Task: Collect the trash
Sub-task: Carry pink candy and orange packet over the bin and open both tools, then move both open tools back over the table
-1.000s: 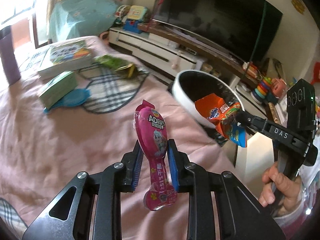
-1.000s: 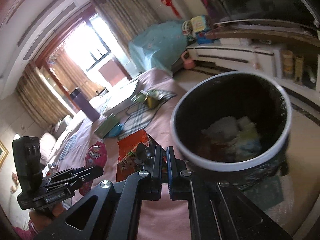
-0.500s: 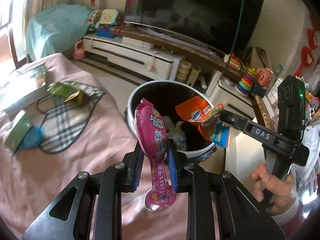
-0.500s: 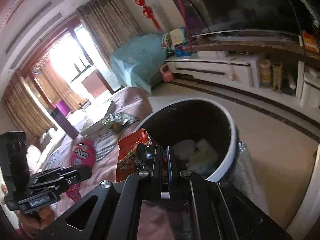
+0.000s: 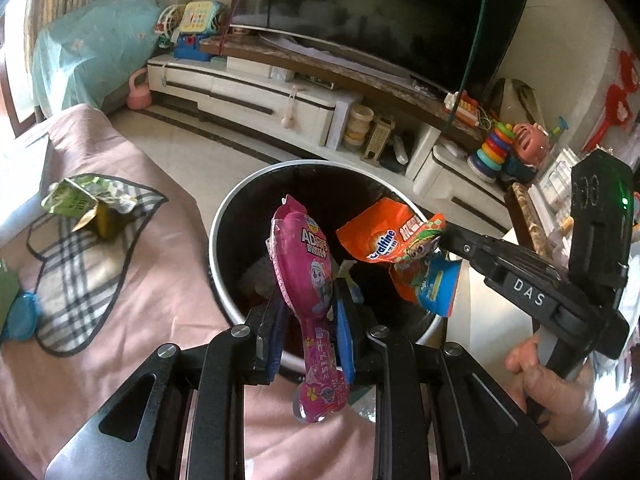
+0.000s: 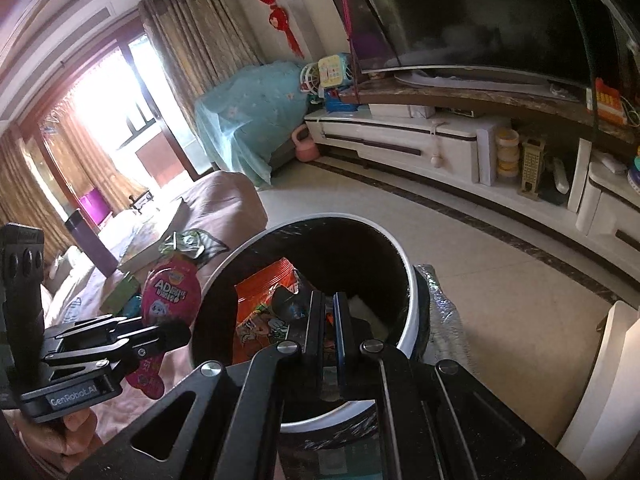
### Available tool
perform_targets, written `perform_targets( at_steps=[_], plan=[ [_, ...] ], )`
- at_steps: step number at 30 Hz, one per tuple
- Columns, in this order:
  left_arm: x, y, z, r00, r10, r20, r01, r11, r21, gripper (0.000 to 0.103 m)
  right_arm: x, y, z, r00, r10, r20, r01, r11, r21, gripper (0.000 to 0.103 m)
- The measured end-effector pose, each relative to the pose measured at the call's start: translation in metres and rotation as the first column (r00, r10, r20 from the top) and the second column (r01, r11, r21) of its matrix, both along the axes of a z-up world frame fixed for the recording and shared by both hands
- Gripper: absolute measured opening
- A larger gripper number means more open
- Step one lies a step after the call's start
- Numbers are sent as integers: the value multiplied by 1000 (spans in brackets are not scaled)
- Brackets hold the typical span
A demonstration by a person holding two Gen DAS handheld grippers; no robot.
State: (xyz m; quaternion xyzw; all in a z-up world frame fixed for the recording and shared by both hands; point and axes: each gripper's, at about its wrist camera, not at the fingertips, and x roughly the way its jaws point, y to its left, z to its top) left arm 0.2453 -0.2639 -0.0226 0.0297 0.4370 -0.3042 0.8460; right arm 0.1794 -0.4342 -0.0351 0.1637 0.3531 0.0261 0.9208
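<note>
My left gripper (image 5: 310, 320) is shut on a pink candy wrapper (image 5: 306, 276) and holds it upright at the near rim of a round black trash bin with a white rim (image 5: 218, 236). My right gripper (image 6: 330, 320) is shut on an orange snack wrapper (image 6: 260, 312) and holds it over the bin's opening (image 6: 412, 280). The orange wrapper (image 5: 394, 248) hangs from the right gripper (image 5: 442, 238) in the left wrist view. The pink wrapper (image 6: 170, 292) and left gripper (image 6: 176, 334) show at the left of the right wrist view. Crumpled trash lies inside the bin.
A pink-covered surface (image 5: 152, 312) lies left of the bin with a green wrapper (image 5: 76, 200) on a plaid cloth (image 5: 80, 280). A white TV cabinet (image 5: 256, 92) and television (image 5: 380, 12) stand beyond. Toys (image 5: 500, 148) sit at the right.
Both grippers have moved forward with their wrappers. The bin has come nearer and more central, and both wrappers now hang over or at its opening.
</note>
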Motion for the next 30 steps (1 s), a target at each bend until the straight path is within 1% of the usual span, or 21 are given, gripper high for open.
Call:
perform_targets(
  at_steps=[2, 3, 5, 7, 8, 9, 10, 11, 13, 15, 17, 20, 23, 26, 30],
  plan=[
    [4, -3, -1, 1000, -1, -6, 1, 1000, -5, 21, 2, -1, -1, 1000, 2, -6, -2, 1000, -6, 6],
    [4, -3, -2, 1000, -2, -6, 2, 1000, -7, 23, 4, -1, -2, 1000, 4, -11, -4, 1000, -12, 8],
    [5, -4, -2, 1000, -9, -12, 9, 1000, -6, 32, 6, -1, -2, 1000, 6, -17, -6, 999, -34, 10],
    [2, -4, -1, 1000, -4, 7, 4, 1000, 2, 51, 7, -1, -2, 1000, 4, -19, -5, 999, -44, 12],
    [0, -3, 1, 1000, -1, 20, 1, 1000, 5, 54, 6, -1, -1, 1000, 2, -18, -3, 999, -45, 19],
    [-3, 0, 2, 1000, 4, 29, -4, 1000, 9, 60, 6, -1, -1, 1000, 1, -14, -2, 999, -43, 26],
    [-3, 1, 2, 999, 8, 31, -9, 1000, 10, 64, 5, -1, -1, 1000, 0, -9, -1, 999, -39, 41],
    [-5, 6, 3, 999, 15, 33, -15, 1000, 5, 64, 3, -1, 0, 1000, -1, -4, 1, 999, -33, 51],
    [-8, 14, 4, 999, 27, 32, -27, 1000, -7, 66, -1, 0, 2, 1000, -2, 7, 2, 1000, -17, 52],
    [-11, 25, 4, 999, 46, 29, -46, 999, -17, 68, -7, 2, 5, 1000, -2, 21, 2, 1000, -8, 57],
    [-15, 39, 4, 997, 68, 23, -67, 997, -29, 68, -12, 8, 10, 999, 3, 39, -4, 1000, 4, 71],
    [-24, 62, 1, 994, 108, 13, -108, 993, -45, 69, -21, 20, 16, 998, 13, 68, -15, 1000, 20, 84],
    [-33, 85, -3, 989, 149, 6, -148, 988, -53, 70, -29, 40, 21, 995, 40, 87, -44, 998, 35, 90],
    [-41, 108, -7, 982, 190, -3, -190, 980, -58, 70, -34, 58, 22, 993, 69, 97, -73, 996, 44, 94],
    [-50, 140, -12, 969, 246, -22, -246, 966, -72, 70, -39, 84, 20, 988, 117, 97, -122, 991, 56, 96]
  ],
)
